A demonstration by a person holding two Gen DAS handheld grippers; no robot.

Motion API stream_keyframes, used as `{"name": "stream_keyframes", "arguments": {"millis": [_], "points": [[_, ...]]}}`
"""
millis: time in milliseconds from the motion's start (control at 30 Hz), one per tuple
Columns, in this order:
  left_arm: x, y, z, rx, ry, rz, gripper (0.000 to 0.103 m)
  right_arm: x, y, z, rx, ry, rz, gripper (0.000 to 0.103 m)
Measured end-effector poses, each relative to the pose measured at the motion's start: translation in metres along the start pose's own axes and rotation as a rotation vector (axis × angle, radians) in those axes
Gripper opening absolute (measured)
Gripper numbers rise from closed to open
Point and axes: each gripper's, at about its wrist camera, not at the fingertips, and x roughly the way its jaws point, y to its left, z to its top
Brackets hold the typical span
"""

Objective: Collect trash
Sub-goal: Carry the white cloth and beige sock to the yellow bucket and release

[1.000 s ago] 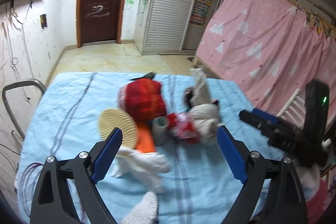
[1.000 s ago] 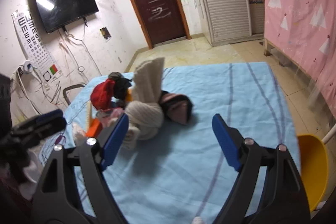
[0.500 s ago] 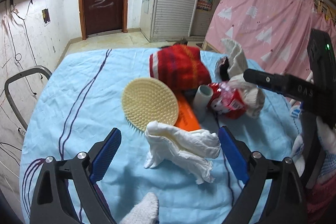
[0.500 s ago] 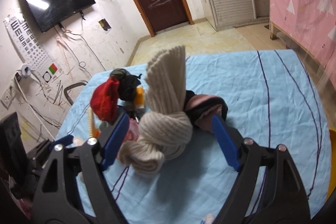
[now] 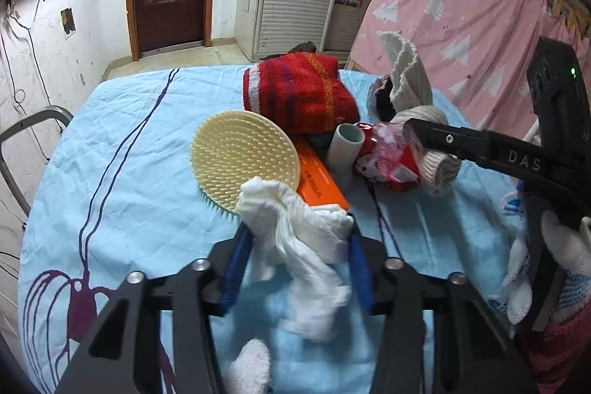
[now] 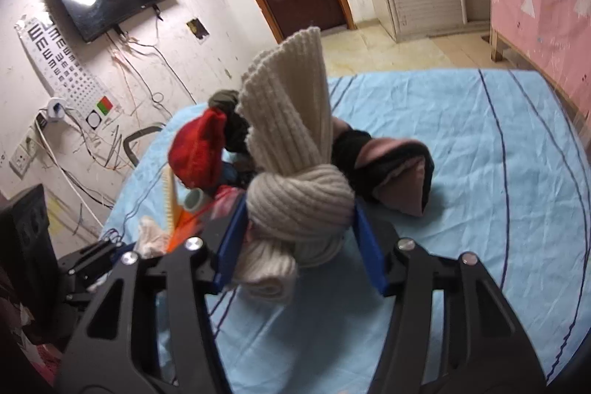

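We have the left tongs [image 5: 295, 246], jaws just closed, pinching the crumpled white tissue [image 5: 295, 228] on the blue-sheeted desk [image 5: 122, 180], its tail trailing back toward us. Right tongs [image 6: 299, 228], also just closing, squeeze the knotted cream knit [image 6: 299, 202].

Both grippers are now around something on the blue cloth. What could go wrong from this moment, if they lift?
1. The left gripper has just been closing on the crumpled white tissue, which lies against the yellow bristle disc and orange box; lifting may drag them.
2. The right gripper has just been closing around the knotted cream knit piece, which looks like clothing, perhaps not trash.
3. A loose tissue tail hangs below the jaws and may tear.
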Motion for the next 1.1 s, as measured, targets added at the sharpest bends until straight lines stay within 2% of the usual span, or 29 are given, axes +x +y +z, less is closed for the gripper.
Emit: {"name": "stream_keyframes", "arguments": {"millis": [300,567,867,1100], "points": [[-0.032,-0.002,0.003,-0.021,-0.078,-0.01,0.036,-0.042,-0.004,0.001,-0.027,-0.107,-0.02,0.054],[-0.058,-0.027,0.014,0.008,-0.132,-0.019,0.036,-0.082,-0.035,-0.001,0.016,-0.187,-0.066,0.054],[-0.071,-0.081,0.03,0.108,-0.175,-0.066,0.036,-0.142,-0.097,-0.014,0.093,-0.298,-0.173,0.054],[-0.062,-0.136,0.043,0.189,-0.171,-0.126,0.036,-0.18,-0.155,-0.036,0.183,-0.344,-0.269,0.055]]}}
